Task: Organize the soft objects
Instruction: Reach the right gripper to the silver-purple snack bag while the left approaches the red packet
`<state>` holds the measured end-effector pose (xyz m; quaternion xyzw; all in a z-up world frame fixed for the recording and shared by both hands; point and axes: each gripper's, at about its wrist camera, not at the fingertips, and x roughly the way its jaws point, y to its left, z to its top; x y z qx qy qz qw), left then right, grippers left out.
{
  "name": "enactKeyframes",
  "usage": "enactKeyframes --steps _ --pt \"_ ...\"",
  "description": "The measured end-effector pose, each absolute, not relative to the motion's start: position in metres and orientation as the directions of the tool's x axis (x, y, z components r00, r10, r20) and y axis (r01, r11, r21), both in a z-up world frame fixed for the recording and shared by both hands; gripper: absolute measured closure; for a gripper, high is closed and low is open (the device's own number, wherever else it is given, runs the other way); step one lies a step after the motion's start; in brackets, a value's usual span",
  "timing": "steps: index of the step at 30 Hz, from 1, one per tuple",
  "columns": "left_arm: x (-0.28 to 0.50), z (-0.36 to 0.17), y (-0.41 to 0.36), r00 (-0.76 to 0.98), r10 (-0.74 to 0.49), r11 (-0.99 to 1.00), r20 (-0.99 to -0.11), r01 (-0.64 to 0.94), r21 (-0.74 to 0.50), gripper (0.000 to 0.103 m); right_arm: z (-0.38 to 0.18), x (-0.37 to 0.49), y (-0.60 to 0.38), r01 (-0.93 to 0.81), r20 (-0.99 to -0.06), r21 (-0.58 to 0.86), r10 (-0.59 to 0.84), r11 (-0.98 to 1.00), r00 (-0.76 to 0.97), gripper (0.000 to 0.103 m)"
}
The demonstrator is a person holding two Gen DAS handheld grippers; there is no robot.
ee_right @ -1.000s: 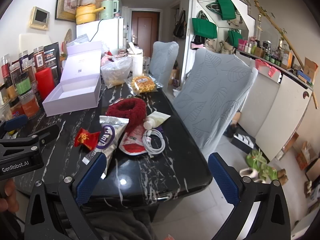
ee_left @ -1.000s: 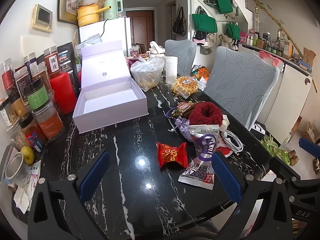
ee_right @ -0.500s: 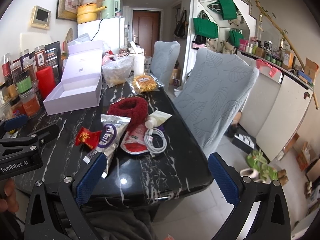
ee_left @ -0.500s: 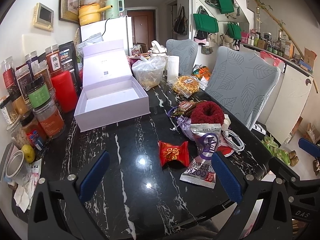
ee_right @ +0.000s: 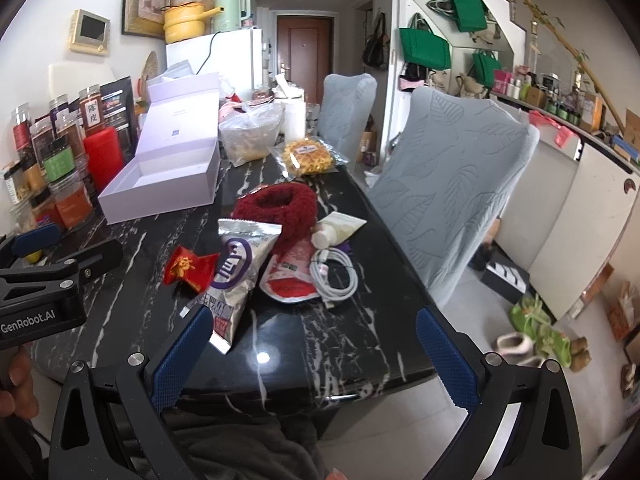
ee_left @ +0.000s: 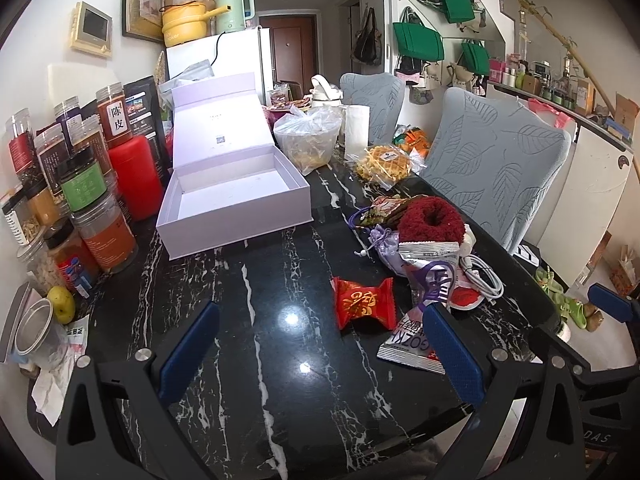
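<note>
An open lilac box (ee_left: 236, 196) (ee_right: 160, 188) with its lid up stands on the black marble table (ee_left: 248, 360). To its right lie a dark red fuzzy ring (ee_left: 432, 220) (ee_right: 280, 204), a red candy-shaped packet (ee_left: 362, 303) (ee_right: 190, 266), a silver snack bag (ee_left: 424, 308) (ee_right: 236, 276), a small lilac pouch (ee_left: 380, 240) and a red and white sachet (ee_right: 292, 276). My left gripper (ee_left: 320, 344) hangs open above the table's near edge, just short of the red packet. My right gripper (ee_right: 316, 356) is open at the table's front edge, nothing between its fingers.
Spice jars (ee_left: 92, 208) and a red canister (ee_left: 132, 176) line the left wall side. A white cable (ee_right: 334, 274), a tube (ee_right: 340, 228), a waffle bag (ee_left: 386, 164) and a plastic-bagged bowl (ee_left: 308, 140) crowd the far side. Grey chairs (ee_right: 452, 184) stand on the right.
Both grippers have edged a little forward toward the table; the objects sit slightly nearer in view. Nothing was grasped or moved.
</note>
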<state>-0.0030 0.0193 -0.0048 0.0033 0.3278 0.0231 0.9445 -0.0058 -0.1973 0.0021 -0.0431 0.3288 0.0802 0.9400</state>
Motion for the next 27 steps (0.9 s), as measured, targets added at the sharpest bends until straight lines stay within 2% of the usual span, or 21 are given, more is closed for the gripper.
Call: enactKeyframes --steps 9,27 --pt "0.011 -0.016 0.037 0.758 0.063 0.998 -0.650 -0.056 0.030 0.000 -0.009 0.009 -0.195 -0.186 -0.636 0.051 0.176 0.981 0.752 0.000" --pt "0.049 -0.043 0.053 0.709 -0.005 1.000 -0.705 -0.004 -0.012 0.000 -0.028 0.045 -0.173 -0.232 -0.686 0.063 0.211 0.971 0.696 0.000"
